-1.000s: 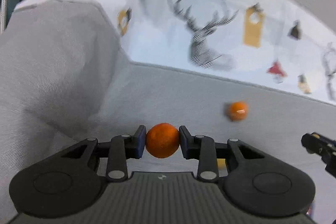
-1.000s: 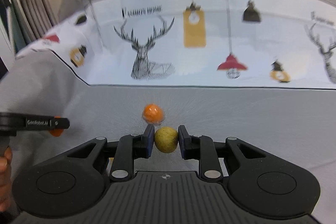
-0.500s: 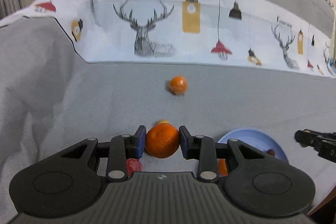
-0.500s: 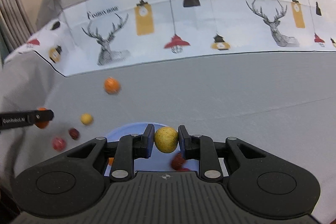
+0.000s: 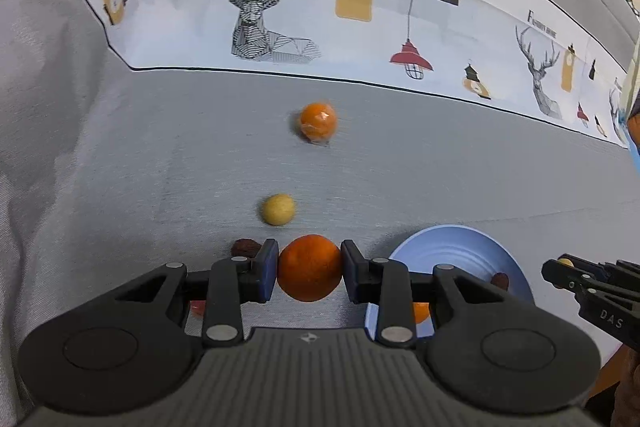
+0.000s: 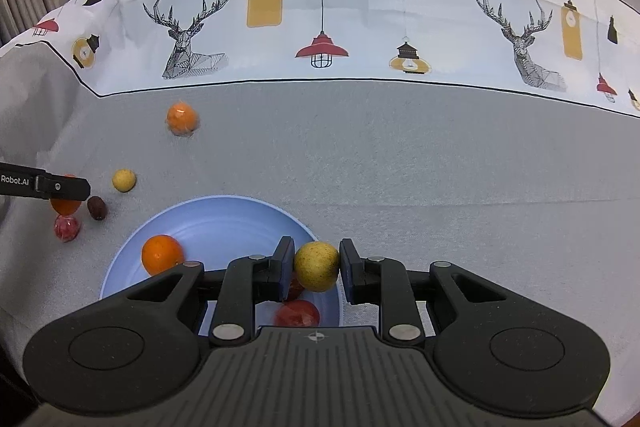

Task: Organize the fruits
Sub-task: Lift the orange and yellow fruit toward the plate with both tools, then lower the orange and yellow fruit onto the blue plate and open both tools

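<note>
My left gripper (image 5: 309, 267) is shut on an orange fruit (image 5: 309, 269), held left of the blue plate (image 5: 460, 247). My right gripper (image 6: 316, 267) is shut on a yellow-green fruit (image 6: 317, 266), held over the plate's right rim (image 6: 208, 211). The plate holds an orange (image 6: 162, 254) and a red fruit (image 6: 298, 313). Loose on the grey cloth lie a wrapped orange (image 5: 318, 121), a small yellow fruit (image 5: 278, 209) and a dark red fruit (image 5: 245, 247). The right wrist view shows these too, plus a red fruit (image 6: 67, 228) under the left gripper's finger (image 6: 60, 185).
A grey tablecloth (image 6: 440, 167) with a white printed band (image 6: 360, 19) of deer and lamps covers the table. The cloth drapes off at the left (image 5: 44, 107). The right gripper's fingers (image 5: 592, 279) show at the right edge of the left wrist view.
Both grippers swung right and pulled back toward the plate with their fruits still held. The plate and the loose fruits have come into view.
</note>
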A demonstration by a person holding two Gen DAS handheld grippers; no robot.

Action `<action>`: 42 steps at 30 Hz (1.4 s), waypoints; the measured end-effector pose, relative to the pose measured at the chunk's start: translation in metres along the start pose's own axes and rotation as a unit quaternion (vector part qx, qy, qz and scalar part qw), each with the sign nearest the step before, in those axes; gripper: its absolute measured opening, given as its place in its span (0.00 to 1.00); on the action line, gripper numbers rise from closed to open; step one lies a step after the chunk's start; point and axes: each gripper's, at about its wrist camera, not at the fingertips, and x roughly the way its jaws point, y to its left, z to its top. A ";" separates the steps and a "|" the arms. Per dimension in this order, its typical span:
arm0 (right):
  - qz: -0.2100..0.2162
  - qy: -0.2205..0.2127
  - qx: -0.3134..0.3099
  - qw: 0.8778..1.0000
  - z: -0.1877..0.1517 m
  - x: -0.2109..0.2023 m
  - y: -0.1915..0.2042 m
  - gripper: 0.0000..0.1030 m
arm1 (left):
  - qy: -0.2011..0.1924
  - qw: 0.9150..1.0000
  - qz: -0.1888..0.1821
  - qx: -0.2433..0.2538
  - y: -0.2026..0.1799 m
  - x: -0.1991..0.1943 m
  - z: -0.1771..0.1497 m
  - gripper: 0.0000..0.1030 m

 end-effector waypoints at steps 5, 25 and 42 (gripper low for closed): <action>0.002 0.001 -0.006 1.000 0.000 0.001 0.005 0.25 | 0.000 1.000 -0.008 0.011 -0.006 0.001 0.000 0.36; 0.004 0.006 -0.015 1.000 0.000 0.005 0.013 0.25 | 0.043 0.986 -0.099 0.130 -0.054 0.010 -0.025 0.36; 0.006 0.005 -0.021 1.000 0.000 0.006 0.019 0.25 | 0.067 0.973 -0.128 0.180 -0.074 0.012 -0.040 0.36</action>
